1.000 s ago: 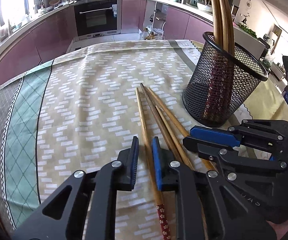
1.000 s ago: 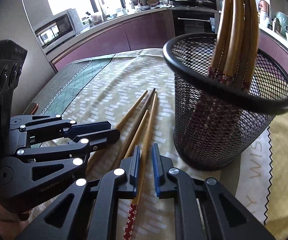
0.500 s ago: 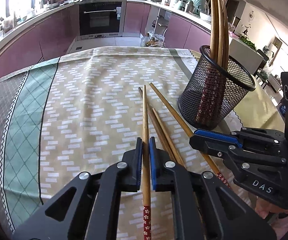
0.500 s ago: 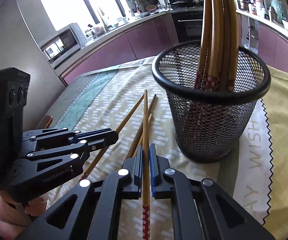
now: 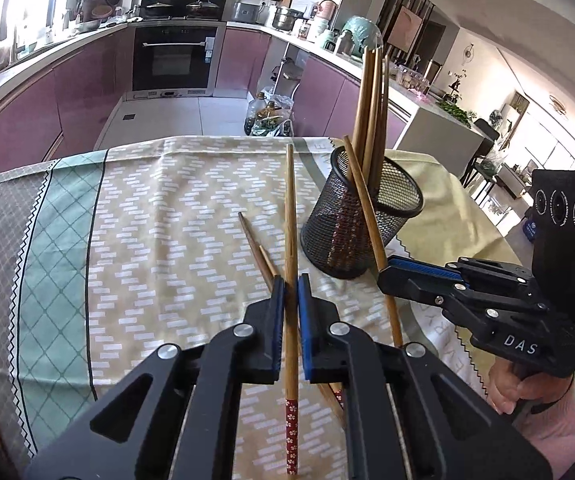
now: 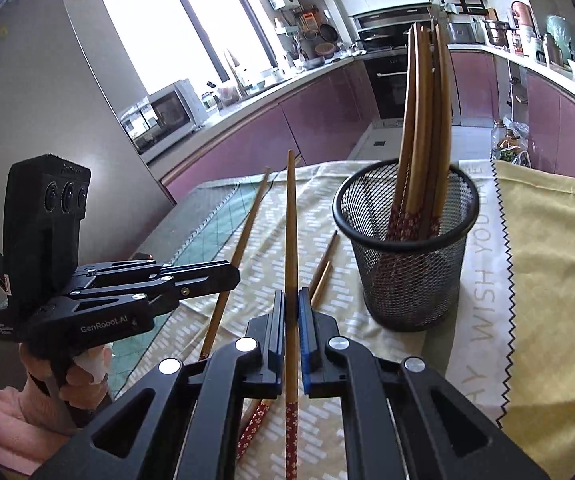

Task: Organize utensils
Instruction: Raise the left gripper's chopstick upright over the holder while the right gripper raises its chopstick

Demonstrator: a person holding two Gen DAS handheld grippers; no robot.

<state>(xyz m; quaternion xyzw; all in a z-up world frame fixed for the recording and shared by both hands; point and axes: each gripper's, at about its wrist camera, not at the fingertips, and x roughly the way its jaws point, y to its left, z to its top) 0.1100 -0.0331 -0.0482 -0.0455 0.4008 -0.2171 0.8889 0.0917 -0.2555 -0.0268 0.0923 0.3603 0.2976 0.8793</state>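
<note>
I have each gripper, left (image 5: 291, 280) marked "GenRobot.AI", right (image 6: 291, 296) marked "DAS", pinching 1 round wooden chopstick (image 5: 290, 216) beside the black mesh cup (image 6: 407, 264).

Smooth wooden chopsticks (image 5: 290, 216) stand over a matt printed cloth (image 5: 159, 216), beside a black wire-mesh metal holder (image 5: 361, 220).

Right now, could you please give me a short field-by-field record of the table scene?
surface: patterned tablecloth
holder: black mesh cup, upright, with several chopsticks standing in it
left claw: shut on one chopstick, lifted off the cloth
right claw: shut on one chopstick, lifted off the cloth
loose chopsticks: two lying on the cloth near the cup
still to do: both held chopsticks are outside the cup
</note>
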